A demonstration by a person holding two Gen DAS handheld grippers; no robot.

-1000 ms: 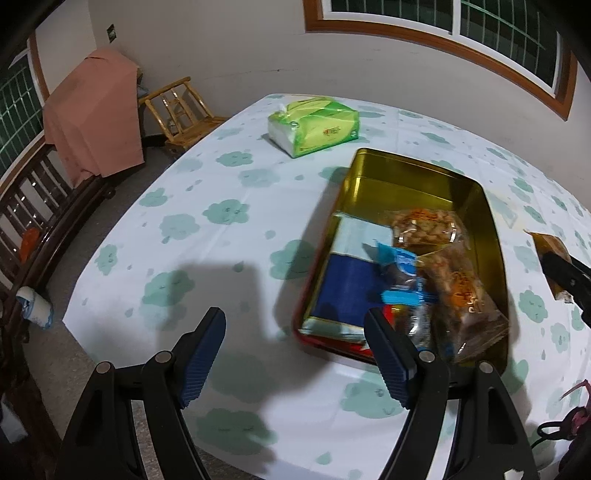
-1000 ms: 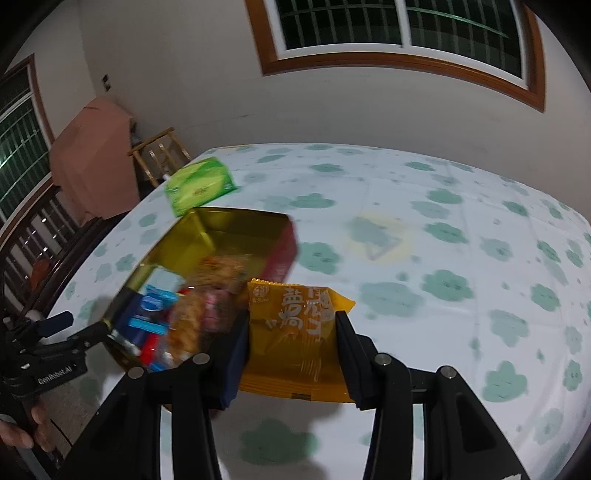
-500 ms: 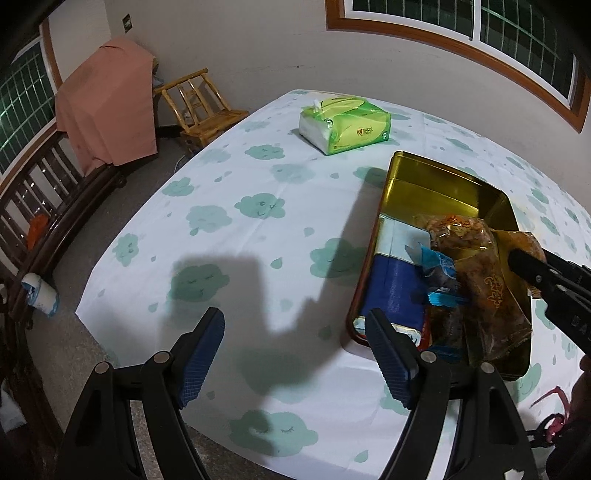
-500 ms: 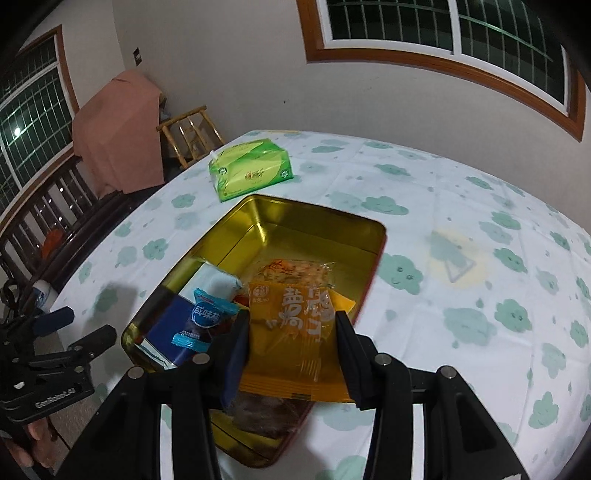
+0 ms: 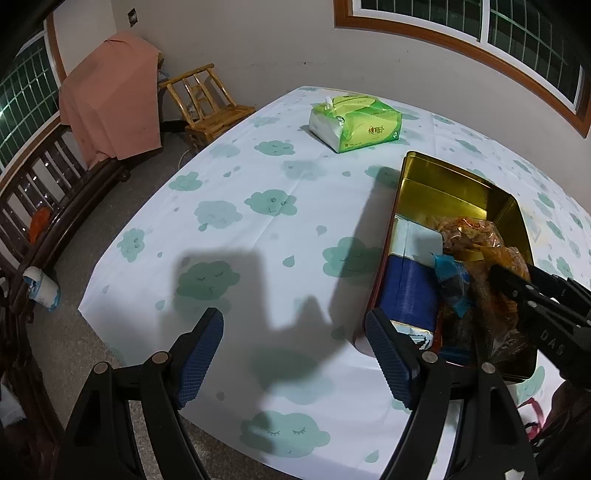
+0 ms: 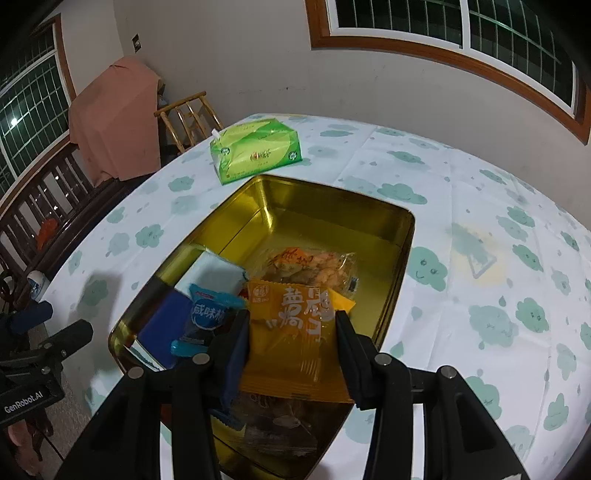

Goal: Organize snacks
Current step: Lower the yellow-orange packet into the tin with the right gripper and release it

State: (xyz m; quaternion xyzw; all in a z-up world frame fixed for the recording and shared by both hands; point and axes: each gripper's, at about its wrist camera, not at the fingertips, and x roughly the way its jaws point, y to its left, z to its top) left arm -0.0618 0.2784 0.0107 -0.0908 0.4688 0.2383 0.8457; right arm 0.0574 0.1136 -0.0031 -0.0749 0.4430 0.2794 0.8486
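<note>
I see a dim room lit from overhead, with dark windows [image 6: 480, 33]. Hard gripper shadows fall on the cloud-print tablecloth [image 5: 258, 229], and the gold tin [image 6: 317, 206] glares softly. Fisheye bending and black vignetting crowd my edges.

snack packets [image 6: 310, 269] in tin [image 6: 332, 206], tissue pack [image 6: 255, 151] behind

Left gripper [image 5: 295, 354]: black plastic arms, silver screws, 2 blue textured pads [image 5: 201, 354]. Right gripper [image 6: 291, 343] matches, with white "DAS" lettering on its side; the left's body is marked "GenRobot.AI".
</note>
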